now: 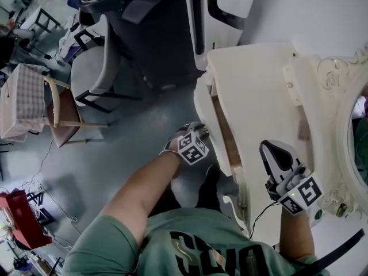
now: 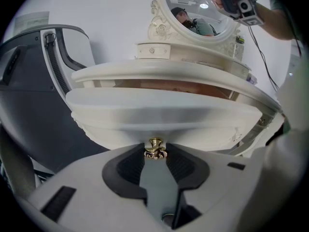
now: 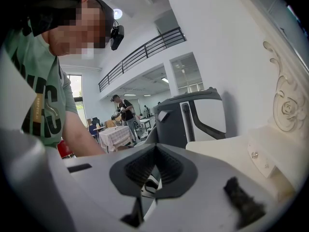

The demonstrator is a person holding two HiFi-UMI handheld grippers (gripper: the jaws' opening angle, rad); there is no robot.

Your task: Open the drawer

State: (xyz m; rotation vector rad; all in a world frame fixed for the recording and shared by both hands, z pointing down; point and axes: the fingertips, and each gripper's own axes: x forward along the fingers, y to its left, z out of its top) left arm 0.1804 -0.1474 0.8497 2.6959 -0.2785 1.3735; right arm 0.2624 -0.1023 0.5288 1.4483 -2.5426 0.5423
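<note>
Landmark: tabletop (image 1: 259, 85). Just below it, partly out at the front: drawer (image 2: 164, 117). Centred on drawer front: knob (image 2: 155, 148), between fingers (image 2: 130, 170) of left gripper (image 2: 155, 153). Over tabletop, near front edge: right gripper (image 1: 271, 151). Along tabletop's back: mirror (image 2: 193, 4). Just beside tabletop's left end: large machine (image 2: 29, 105). Well out front: chair (image 1: 63, 114).

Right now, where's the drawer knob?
Centre of the left gripper view: the gold knob is pinched between the fingers of the left gripper, at the middle of the white drawer front, below the oval mirror.
</note>
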